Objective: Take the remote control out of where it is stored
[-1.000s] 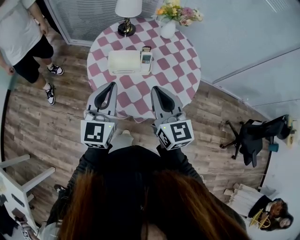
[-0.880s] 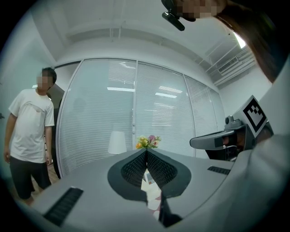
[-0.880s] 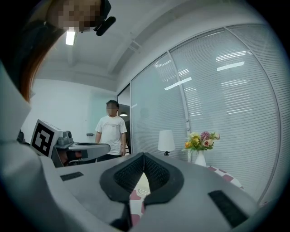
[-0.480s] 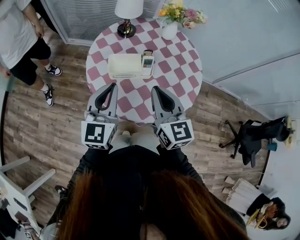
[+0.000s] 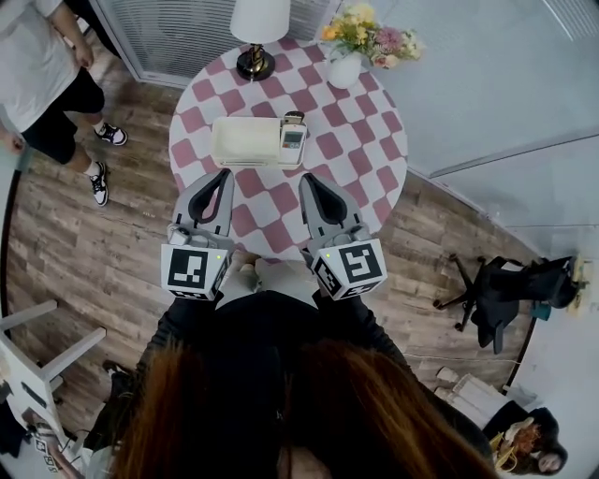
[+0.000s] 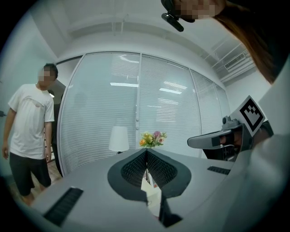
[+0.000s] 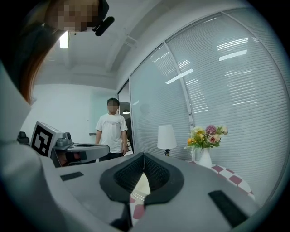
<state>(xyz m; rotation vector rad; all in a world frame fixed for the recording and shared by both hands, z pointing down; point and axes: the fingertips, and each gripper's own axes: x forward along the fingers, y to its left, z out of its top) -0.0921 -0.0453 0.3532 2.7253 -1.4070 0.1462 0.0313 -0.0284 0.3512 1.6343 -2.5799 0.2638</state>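
Remote (image 5: 293, 137) in R-end slot of white box (image 5: 241, 142); flowers (image 5: 367, 33) in vase (image 5: 344, 71).

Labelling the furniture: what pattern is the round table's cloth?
Pink-and-white checks on the tablecloth, clearest in the head view.

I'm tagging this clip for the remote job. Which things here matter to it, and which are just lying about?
Job: remote control, white storage box, left gripper, right gripper (both shut, empty).
Lying about: lamp, flower vase, office chair, bystander.
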